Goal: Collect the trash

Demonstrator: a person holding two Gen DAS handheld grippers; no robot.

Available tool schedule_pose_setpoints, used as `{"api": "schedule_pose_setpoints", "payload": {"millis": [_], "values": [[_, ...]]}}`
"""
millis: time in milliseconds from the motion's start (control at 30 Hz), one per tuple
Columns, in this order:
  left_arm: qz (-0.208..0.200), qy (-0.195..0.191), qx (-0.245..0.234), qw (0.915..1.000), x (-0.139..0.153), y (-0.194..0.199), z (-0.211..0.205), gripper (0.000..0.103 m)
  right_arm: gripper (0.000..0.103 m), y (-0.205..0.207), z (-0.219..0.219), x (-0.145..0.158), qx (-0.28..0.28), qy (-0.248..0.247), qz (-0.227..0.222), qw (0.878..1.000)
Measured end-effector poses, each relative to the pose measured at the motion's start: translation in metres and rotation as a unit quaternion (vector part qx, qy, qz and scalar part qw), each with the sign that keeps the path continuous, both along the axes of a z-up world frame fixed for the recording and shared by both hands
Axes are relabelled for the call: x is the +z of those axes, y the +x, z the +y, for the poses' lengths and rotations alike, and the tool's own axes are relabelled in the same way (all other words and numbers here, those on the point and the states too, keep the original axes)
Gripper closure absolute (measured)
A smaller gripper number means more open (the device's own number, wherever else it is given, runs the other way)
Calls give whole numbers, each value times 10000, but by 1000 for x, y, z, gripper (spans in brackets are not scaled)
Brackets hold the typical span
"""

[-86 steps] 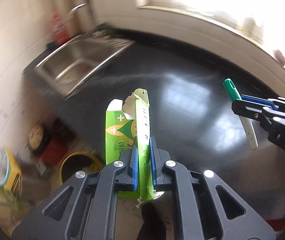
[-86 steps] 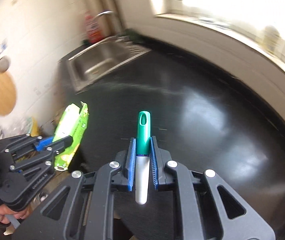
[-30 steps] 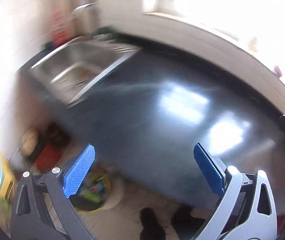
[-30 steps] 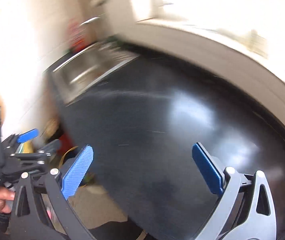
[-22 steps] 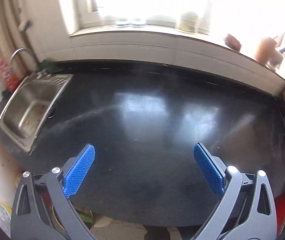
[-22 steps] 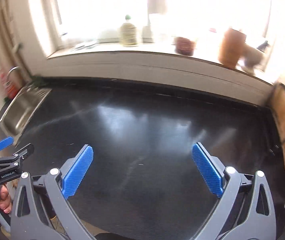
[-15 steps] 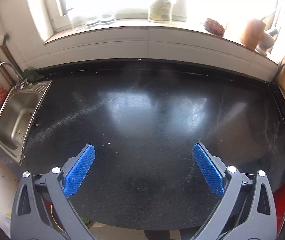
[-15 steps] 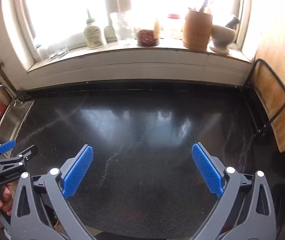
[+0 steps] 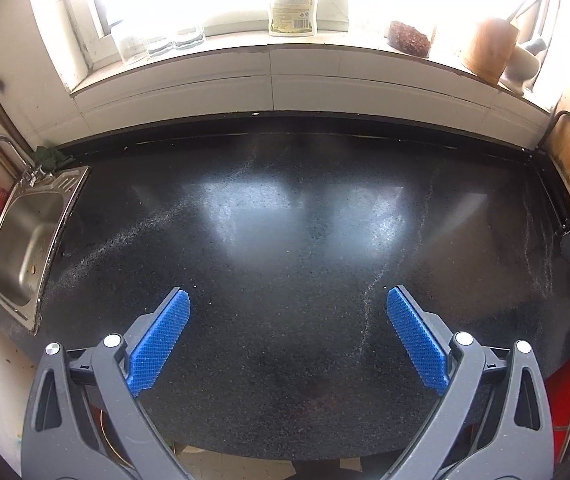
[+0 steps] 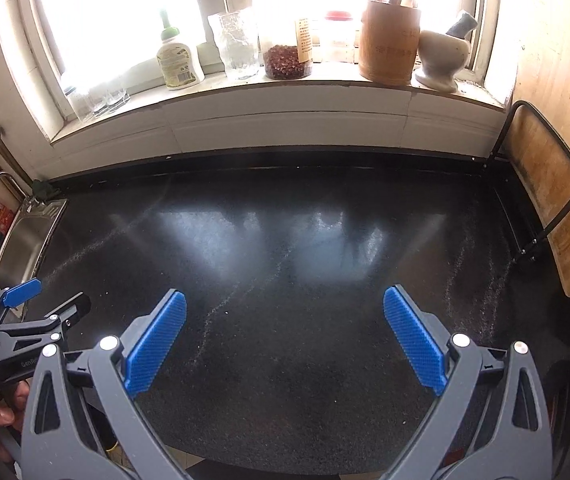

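both grippers hang spread wide over the black speckled stone countertop (image 9: 285, 240), and neither carries anything. going left to right: the stainless steel sink (image 9: 25, 240) sits at the counter's far left end, with a curved tap above it and a red packet against the wall. the left gripper (image 9: 287, 340) hovers over the near middle of the counter, its blue ribbed pads (image 9: 161, 336) held far apart with only bare stone between them. the right gripper (image 10: 285, 338) hangs alike further right, its blue pads (image 10: 413, 340) equally parted and empty. from its camera the left gripper shows at the lower left edge, jaws apart. on the windowsill behind stand a pale soap bottle with a green cap (image 10: 179, 60), a clear glass, a jar of red stuff (image 10: 287, 62), a wooden utensil holder (image 10: 389, 44) and a white stone mortar (image 10: 443, 60). a wooden board in a black wire rack (image 10: 545, 184) leans at the right end.

no trash shows on the counter in either view, so nothing lies within reach of either gripper. judging from that, the collecting step appears done, or is between pickups. the next move calls for scanning the counter edges and the sink for missed scraps before ending.
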State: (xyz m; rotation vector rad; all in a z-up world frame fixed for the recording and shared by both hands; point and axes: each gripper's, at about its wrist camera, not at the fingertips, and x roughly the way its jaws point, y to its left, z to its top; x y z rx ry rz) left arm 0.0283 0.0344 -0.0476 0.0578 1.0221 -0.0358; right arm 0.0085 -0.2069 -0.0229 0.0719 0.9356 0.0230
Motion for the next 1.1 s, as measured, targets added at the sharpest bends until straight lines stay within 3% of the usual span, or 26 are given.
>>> {"api": "schedule_pose_setpoints", "payload": {"millis": [1100], "values": [[27, -44, 87, 9999, 3, 2, 5, 7, 7, 2, 5, -1, 63, 15, 35, 10000]]}}
